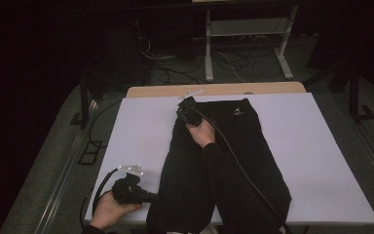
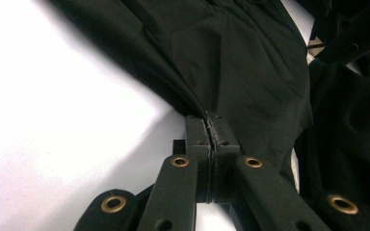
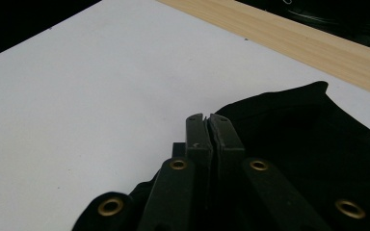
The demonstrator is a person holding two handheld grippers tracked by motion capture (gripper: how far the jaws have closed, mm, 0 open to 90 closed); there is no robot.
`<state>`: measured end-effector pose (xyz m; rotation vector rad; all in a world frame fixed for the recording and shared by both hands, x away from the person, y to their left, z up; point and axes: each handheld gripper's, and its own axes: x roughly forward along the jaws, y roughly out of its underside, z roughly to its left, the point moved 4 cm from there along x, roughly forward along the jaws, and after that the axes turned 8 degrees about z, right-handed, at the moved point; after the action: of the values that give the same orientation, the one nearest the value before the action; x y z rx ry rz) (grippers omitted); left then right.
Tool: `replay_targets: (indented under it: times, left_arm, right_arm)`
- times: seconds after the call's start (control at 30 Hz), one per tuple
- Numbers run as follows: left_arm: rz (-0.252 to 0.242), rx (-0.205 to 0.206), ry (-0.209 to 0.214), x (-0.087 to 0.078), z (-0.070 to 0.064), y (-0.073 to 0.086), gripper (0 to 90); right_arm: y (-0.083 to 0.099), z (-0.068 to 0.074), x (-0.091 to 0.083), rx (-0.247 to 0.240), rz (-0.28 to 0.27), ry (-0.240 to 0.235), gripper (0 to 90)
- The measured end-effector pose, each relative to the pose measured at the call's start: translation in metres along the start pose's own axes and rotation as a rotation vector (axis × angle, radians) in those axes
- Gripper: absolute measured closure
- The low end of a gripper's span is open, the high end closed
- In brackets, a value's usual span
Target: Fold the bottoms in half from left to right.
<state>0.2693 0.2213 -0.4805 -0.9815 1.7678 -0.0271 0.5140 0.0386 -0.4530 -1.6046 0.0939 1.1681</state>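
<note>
both grippers, left gripper (image 2: 211, 126) and right gripper (image 3: 207, 126), are clamped on the black pants (image 1: 233, 146) edge; thin pinch, so a quick tug could slip the fabric free

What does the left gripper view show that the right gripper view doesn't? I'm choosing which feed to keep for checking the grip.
Left gripper view: the left gripper with jaws closed on a fold of the black garment, cloth pulled taut from the tips. Right gripper view: the right gripper with jaws together at the garment's far edge, whether they pinch cloth is unclear, plus the table's wooden edge. Both: black jaws, the garment, the white tabletop.
</note>
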Motion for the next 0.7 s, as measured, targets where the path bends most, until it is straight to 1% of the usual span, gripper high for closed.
replay_targets:
  times: [0.03, 0.1, 0.23, 0.33, 0.4, 0.5, 0.57, 0.7]
  left_arm:
    - [0.001, 0.006, 0.01, 0.001, -0.001, 0.0, 88.2]
    - [0.0, 0.003, 0.022, 0.002, -0.001, 0.0, 88.4]
    - [-0.001, -0.009, 0.021, 0.001, -0.002, -0.001, 88.8]
    - [-0.006, -0.016, 0.025, 0.0, -0.004, -0.003, 88.8]
    - [-0.003, -0.01, 0.028, 0.0, -0.006, -0.004, 88.8]
    - [-0.004, -0.002, 0.028, 0.0, -0.009, -0.006, 88.9]
    - [-0.006, -0.004, 0.026, -0.001, -0.012, -0.007, 88.9]
    - [0.003, 0.012, 0.026, 0.001, -0.018, -0.008, 88.9]
  right_arm:
    - [0.0, 0.0, 0.0, -0.001, 0.002, 0.0, 86.3]
    - [0.001, -0.001, 0.0, 0.002, 0.005, -0.004, 86.4]
    - [0.001, -0.003, -0.003, 0.017, 0.023, -0.01, 86.6]
    - [0.0, -0.006, -0.007, 0.022, 0.032, -0.03, 86.6]
    - [-0.001, -0.008, -0.01, 0.022, 0.033, -0.032, 86.6]
    - [-0.003, -0.012, -0.016, 0.033, 0.034, -0.052, 86.6]
    - [-0.005, -0.015, -0.021, 0.035, 0.035, -0.054, 86.7]
    - [-0.009, -0.024, -0.032, 0.045, 0.029, -0.049, 86.7]
